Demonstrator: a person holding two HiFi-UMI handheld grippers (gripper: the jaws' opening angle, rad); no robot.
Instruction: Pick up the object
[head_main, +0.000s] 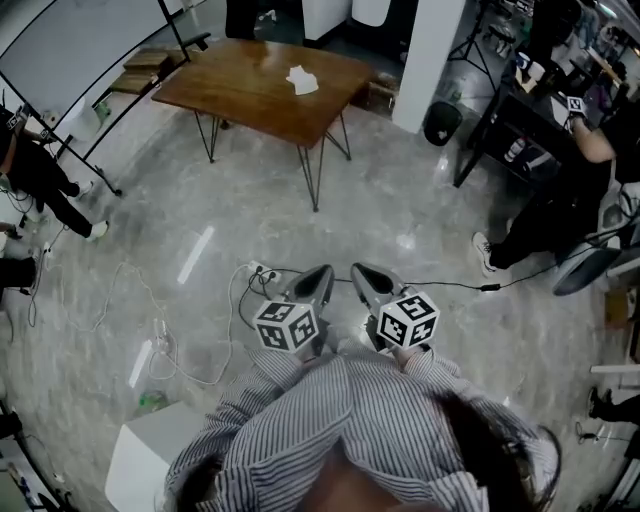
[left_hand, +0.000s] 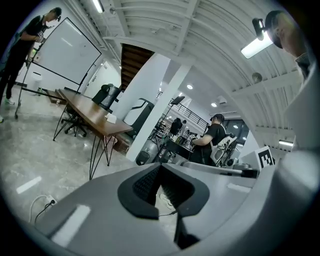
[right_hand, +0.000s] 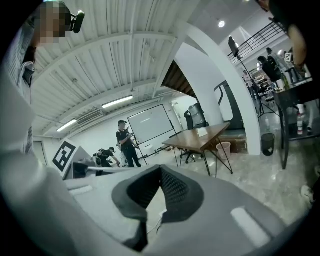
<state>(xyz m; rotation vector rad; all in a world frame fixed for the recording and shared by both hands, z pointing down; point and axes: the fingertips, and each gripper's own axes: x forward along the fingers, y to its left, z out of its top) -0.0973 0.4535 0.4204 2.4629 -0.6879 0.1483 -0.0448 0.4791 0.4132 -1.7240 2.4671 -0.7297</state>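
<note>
A white crumpled object (head_main: 302, 80) lies on a brown wooden table (head_main: 250, 90) far across the room. The left gripper view shows it as a small white shape (left_hand: 111, 118) on that table, and the right gripper view shows it (right_hand: 202, 132) on the tabletop (right_hand: 197, 140). My left gripper (head_main: 320, 274) and right gripper (head_main: 362, 272) are held side by side close to my striped shirt, pointing toward the table. Both are shut with nothing between the pads (left_hand: 147, 182) (right_hand: 172, 187). They are well short of the table, over bare floor.
A white power strip with cables (head_main: 262, 272) lies on the floor just ahead of the grippers. A white box (head_main: 150, 455) stands at my lower left. A black desk with a seated person (head_main: 560, 150) is at the right, a bin (head_main: 441, 122) by a white pillar, a whiteboard (head_main: 80, 40) at left.
</note>
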